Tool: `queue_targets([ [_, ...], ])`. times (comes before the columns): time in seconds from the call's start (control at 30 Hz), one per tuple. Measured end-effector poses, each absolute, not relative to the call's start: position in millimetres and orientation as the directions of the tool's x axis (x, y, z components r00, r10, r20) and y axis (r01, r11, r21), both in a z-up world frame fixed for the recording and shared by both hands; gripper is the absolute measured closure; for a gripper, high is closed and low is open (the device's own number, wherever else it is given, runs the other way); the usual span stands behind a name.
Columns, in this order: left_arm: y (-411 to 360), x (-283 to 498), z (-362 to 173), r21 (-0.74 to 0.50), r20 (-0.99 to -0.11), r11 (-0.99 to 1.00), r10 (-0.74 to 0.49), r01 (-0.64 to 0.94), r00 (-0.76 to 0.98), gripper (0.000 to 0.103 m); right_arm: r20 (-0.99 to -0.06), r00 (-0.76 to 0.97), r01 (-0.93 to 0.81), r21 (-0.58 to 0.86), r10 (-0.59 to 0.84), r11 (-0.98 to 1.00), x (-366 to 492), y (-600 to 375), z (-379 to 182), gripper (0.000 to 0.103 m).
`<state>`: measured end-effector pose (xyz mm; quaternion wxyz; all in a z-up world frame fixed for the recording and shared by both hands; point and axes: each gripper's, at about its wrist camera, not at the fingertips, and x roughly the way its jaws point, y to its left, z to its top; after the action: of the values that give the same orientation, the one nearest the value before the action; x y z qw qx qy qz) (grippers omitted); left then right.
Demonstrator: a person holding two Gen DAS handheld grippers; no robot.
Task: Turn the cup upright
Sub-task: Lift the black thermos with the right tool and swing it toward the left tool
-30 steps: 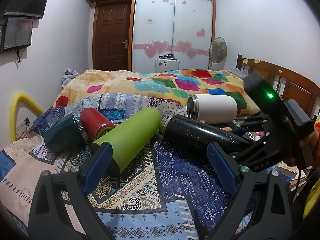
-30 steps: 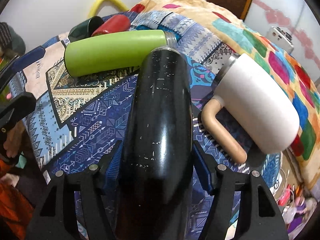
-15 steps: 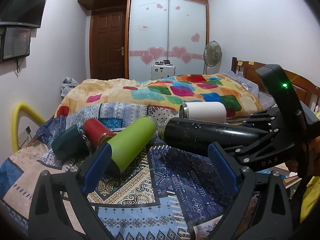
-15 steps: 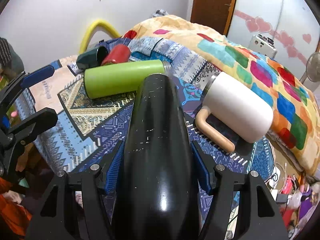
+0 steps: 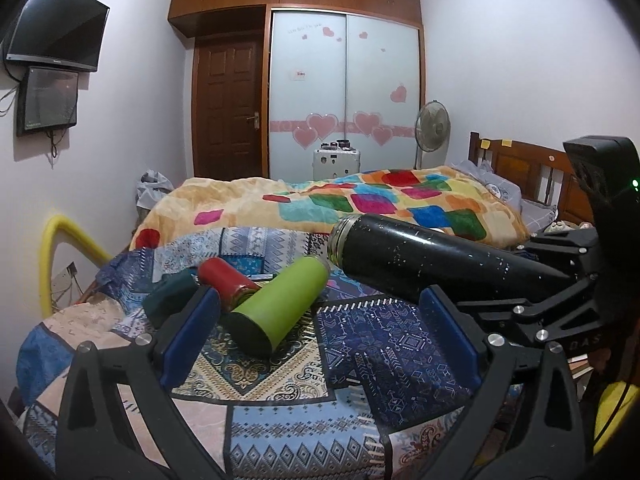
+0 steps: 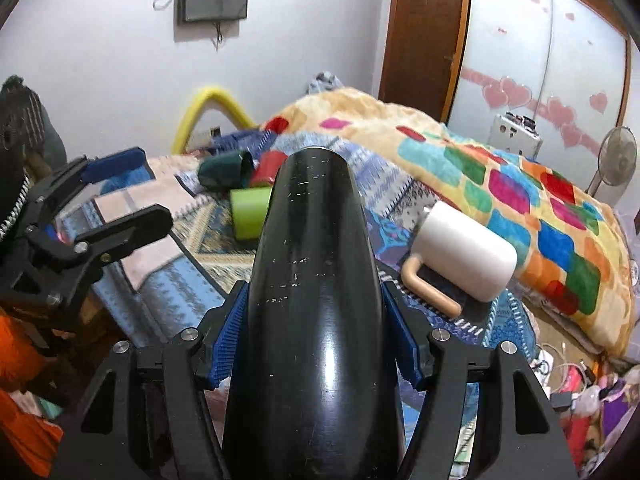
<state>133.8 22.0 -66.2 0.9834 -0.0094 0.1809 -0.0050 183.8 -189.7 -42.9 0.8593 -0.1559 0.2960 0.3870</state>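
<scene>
- Here, the right gripper [image 6: 316, 344] clamps the black flask [image 6: 316, 280] between its blue pads [image 6: 230, 336], holding it off the quilt [image 5: 280, 432], mouth tilted slightly upward (steel rim visible from the left wrist).
- The left gripper [image 5: 320, 336] hangs open and empty over the quilt.
- Below lie a green bottle [image 5: 280, 304], red cup [image 5: 226, 282] and dark green cup [image 5: 170, 296], all on their sides.
- A white mug [image 6: 464, 256] lies near the colourful blanket [image 6: 520, 200].
</scene>
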Motion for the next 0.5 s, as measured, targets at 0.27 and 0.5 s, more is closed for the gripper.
queue_targets([
  [0.27,23.9,116.8,-63.0,-0.008,-0.356,1.000,-0.015,0.013,0.934,0.001,-0.569,0.518,-0.749,0.058,0.639,0.660,168.0,-183.1,-57.5,0.042],
  [0.5,25.7,115.0,-72.2,-0.017,-0.379,1.000,-0.022,0.017,0.925,0.001,-0.616,0.483,-0.745,0.085,0.623,0.662,175.2,-168.2,-92.4,0.042],
])
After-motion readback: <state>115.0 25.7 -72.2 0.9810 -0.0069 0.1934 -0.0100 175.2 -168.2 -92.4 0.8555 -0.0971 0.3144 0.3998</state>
